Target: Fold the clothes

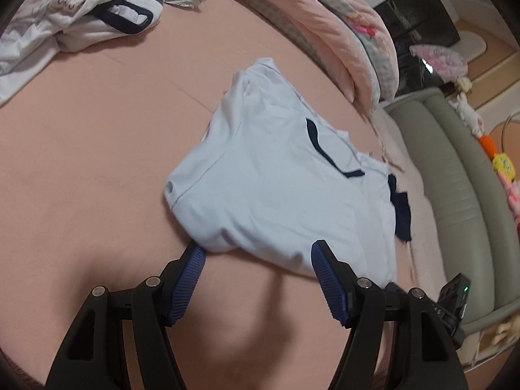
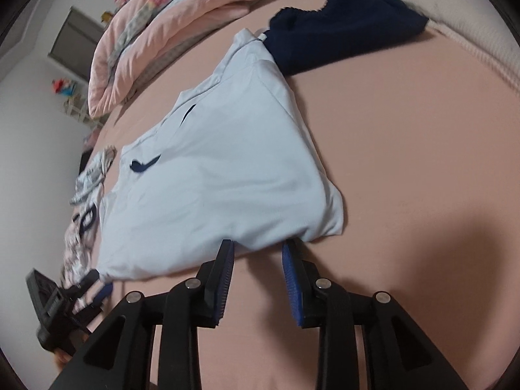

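A pale blue shirt with dark navy trim [image 1: 276, 175] lies folded on the pink bed sheet; it also shows in the right wrist view [image 2: 221, 175]. My left gripper [image 1: 258, 250] is open, its blue-padded fingers at the shirt's near edge, one on each side of a bulge of cloth. My right gripper [image 2: 258, 247] is open too, fingertips right at the shirt's near corner. The left gripper [image 2: 97, 287] shows at the lower left of the right wrist view, at the shirt's other corner.
A pile of white and printed clothes [image 1: 81, 16] lies at the far left. A navy garment [image 2: 341, 22] lies beyond the shirt. A rolled pink quilt [image 1: 325, 26] runs along the bed's far side. A grey padded bed frame [image 1: 455, 178] is at right.
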